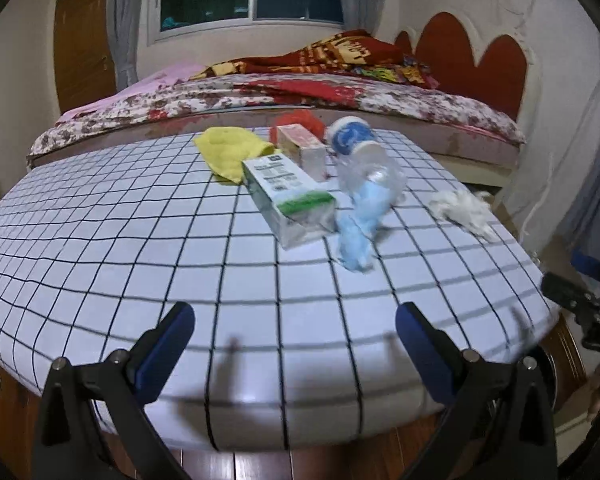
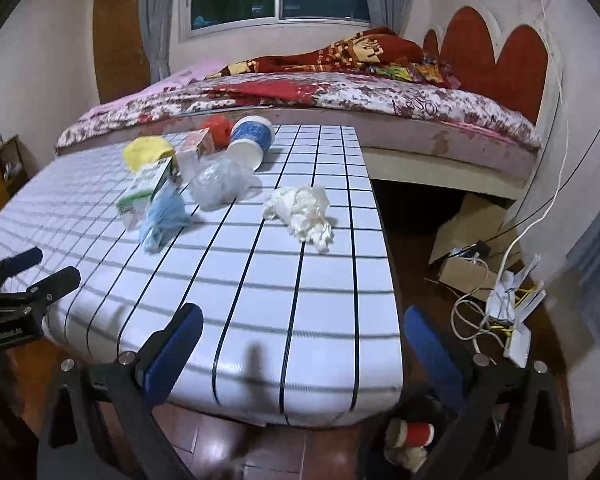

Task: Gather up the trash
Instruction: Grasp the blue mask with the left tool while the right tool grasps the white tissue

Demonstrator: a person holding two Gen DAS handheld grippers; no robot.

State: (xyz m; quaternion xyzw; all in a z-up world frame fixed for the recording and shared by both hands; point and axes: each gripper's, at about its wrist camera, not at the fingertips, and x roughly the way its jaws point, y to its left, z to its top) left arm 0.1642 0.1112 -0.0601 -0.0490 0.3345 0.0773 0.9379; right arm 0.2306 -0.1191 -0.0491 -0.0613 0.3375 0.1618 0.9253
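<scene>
Trash lies on a table with a white checked cloth (image 1: pixel 100 248) (image 2: pixel 260 280). I see a green-and-white carton (image 1: pixel 290 204) (image 2: pixel 146 188), a pink carton (image 1: pixel 302 150) (image 2: pixel 198 144), a blue-and-white cup on its side (image 1: pixel 350 136) (image 2: pixel 250 138), a crushed clear bottle (image 1: pixel 374 178) (image 2: pixel 220 182), a blue face mask (image 1: pixel 358 236) (image 2: pixel 162 220), a crumpled white tissue (image 1: pixel 462 210) (image 2: pixel 302 210), a yellow cloth (image 1: pixel 230 154) (image 2: pixel 146 152) and a red item (image 1: pixel 304 120) (image 2: pixel 218 130). My left gripper (image 1: pixel 295 322) and right gripper (image 2: pixel 302 326) are open and empty at the near table edge.
A bed (image 1: pixel 260 96) (image 2: pixel 340 96) with a red headboard stands behind the table. On the floor to the right are a cardboard box (image 2: pixel 466 256), cables and a white device (image 2: pixel 512 312). A red-and-white object (image 2: pixel 412 434) lies on the floor under the right gripper.
</scene>
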